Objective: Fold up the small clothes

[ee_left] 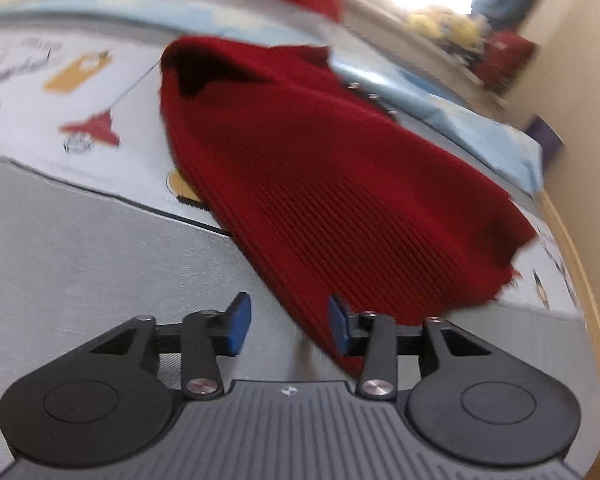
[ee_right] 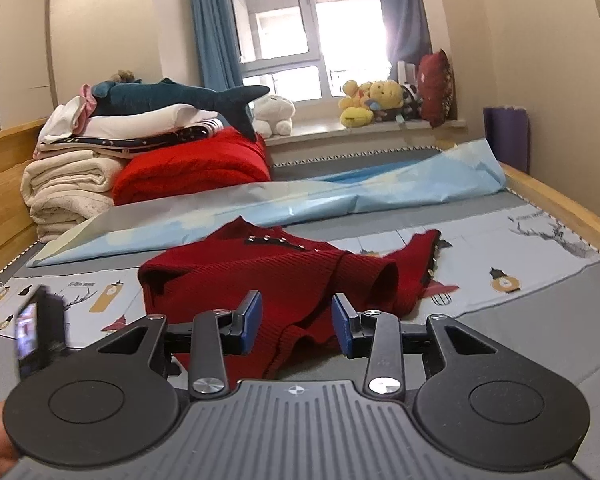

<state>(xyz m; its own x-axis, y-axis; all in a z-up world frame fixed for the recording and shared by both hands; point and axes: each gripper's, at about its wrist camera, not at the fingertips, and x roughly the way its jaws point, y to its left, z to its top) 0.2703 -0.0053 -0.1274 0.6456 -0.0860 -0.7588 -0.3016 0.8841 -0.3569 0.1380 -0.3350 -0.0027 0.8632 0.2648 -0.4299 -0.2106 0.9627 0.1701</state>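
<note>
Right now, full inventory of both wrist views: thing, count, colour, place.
knit garment: 1, dark red, mid-bed, partly folded
printed sheet: 1, pale with lantern and deer prints, under the garment
light blue sheet: 1, crumpled behind the garment
red blanket: 1, far left
folded linens: stack, cream and white, far left
shark plush: 1, teal, on the stack
plush toys: several, yellow and white, window sill
left hand-held gripper: open, garment edge by its right finger
right hand-held gripper: open, before the garment
</note>
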